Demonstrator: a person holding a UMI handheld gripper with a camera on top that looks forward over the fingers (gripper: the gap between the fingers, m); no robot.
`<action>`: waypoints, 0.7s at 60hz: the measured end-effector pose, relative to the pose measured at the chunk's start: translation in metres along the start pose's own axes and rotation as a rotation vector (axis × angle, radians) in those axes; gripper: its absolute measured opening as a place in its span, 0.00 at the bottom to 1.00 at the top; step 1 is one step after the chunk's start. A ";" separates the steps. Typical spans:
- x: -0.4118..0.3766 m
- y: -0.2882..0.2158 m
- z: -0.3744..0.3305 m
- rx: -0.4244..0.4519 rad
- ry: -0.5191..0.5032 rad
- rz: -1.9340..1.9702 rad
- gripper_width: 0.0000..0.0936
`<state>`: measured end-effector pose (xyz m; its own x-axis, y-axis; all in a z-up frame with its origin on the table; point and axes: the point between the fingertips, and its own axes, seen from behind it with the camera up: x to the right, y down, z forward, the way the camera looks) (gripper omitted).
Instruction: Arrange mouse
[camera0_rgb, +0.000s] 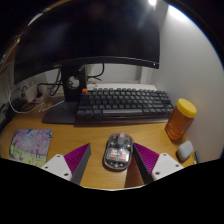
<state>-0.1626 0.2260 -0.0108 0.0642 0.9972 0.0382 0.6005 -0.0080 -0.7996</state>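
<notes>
A small mouse with a see-through shell and red parts inside (118, 150) lies on the wooden desk (100, 135), in front of the keyboard (125, 104). My gripper (112, 162) is open. The mouse stands between the two fingers, toward their tips, with a gap at either side. The pink pads (76, 158) flank it left and right. The mouse rests on the desk on its own.
A dark keyboard lies beyond the mouse, under a large monitor (90, 35) on a stand. An orange bottle (181, 119) stands right of the keyboard, a white object (186, 150) near it. A colourful card (31, 145) lies at the left. Cables run by the wall.
</notes>
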 end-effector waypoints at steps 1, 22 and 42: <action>-0.001 -0.001 0.001 -0.001 -0.003 -0.002 0.93; -0.002 -0.009 0.018 -0.019 -0.011 -0.020 0.46; -0.042 -0.059 -0.042 -0.009 -0.041 0.025 0.34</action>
<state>-0.1673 0.1816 0.0593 0.0467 0.9989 -0.0067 0.6064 -0.0336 -0.7945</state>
